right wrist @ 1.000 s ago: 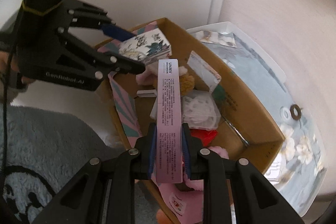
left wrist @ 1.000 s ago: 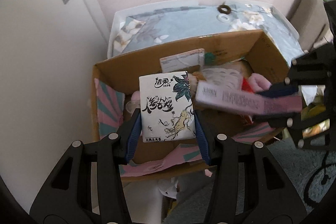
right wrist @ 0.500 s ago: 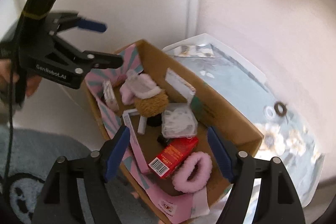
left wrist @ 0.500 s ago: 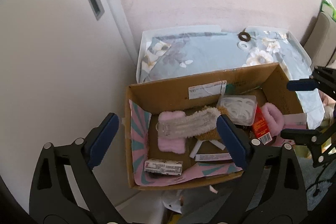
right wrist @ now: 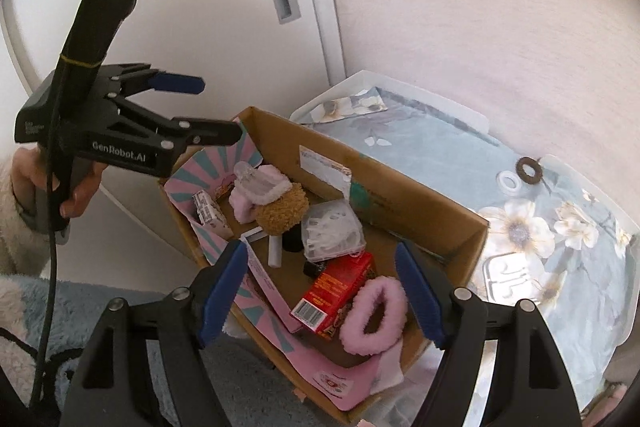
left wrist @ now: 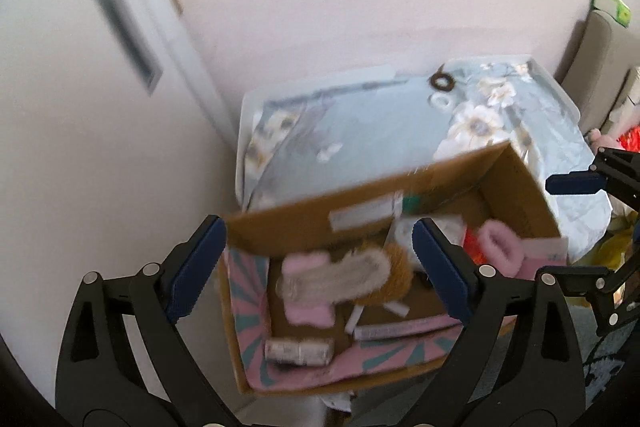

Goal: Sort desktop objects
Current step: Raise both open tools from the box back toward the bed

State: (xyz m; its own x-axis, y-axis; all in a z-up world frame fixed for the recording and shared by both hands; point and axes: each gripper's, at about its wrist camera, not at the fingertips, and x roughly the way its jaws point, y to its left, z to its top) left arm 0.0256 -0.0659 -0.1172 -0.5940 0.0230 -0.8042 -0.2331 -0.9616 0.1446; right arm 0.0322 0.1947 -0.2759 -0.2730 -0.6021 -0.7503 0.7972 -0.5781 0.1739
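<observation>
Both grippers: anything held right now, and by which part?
Nothing held. Left gripper and right gripper are open and empty above the cardboard box; no item between the fingers.

One cardboard box [right wrist: 436, 223] holds the clutter. In it lie one red carton [right wrist: 336, 291], one pink scrunchie [right wrist: 374, 315], one clear plastic case [right wrist: 334, 235], one brown plush [right wrist: 282, 213], one pink slipper [right wrist: 260, 191], one small tissue pack [right wrist: 206, 209] and one long pink box [left wrist: 404, 329]. Two rings sit on the floral cloth [right wrist: 440, 155]: one brown [right wrist: 529, 170], one white [right wrist: 509, 183]. Two grippers show.
</observation>
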